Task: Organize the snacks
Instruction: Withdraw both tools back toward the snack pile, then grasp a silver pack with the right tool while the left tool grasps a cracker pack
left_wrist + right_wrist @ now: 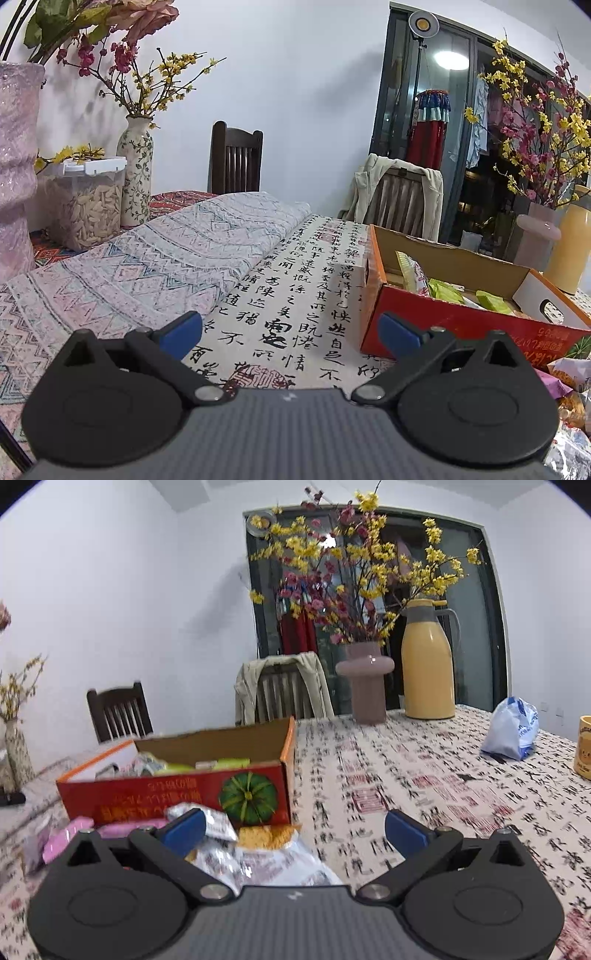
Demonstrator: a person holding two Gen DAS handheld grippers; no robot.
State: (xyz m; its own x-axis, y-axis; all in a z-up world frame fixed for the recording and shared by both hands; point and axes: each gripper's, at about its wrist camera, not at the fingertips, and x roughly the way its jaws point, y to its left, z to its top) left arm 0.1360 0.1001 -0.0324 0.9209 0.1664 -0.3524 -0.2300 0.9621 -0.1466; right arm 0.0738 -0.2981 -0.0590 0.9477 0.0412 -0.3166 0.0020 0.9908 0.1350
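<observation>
Both tools wide, empty: left tool point(290, 334) beside red box point(461, 317) edge, right tool point(293, 830) over snack packets point(221, 827).

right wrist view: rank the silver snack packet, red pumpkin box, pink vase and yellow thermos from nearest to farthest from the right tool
From the right tool, open above the table:
1. Silver snack packet, just beside its left finger.
2. Red pumpkin box, behind the packet, left of centre.
3. Pink vase, at the far table edge.
4. Yellow thermos, right of the vase; too close to call which is farther.
</observation>
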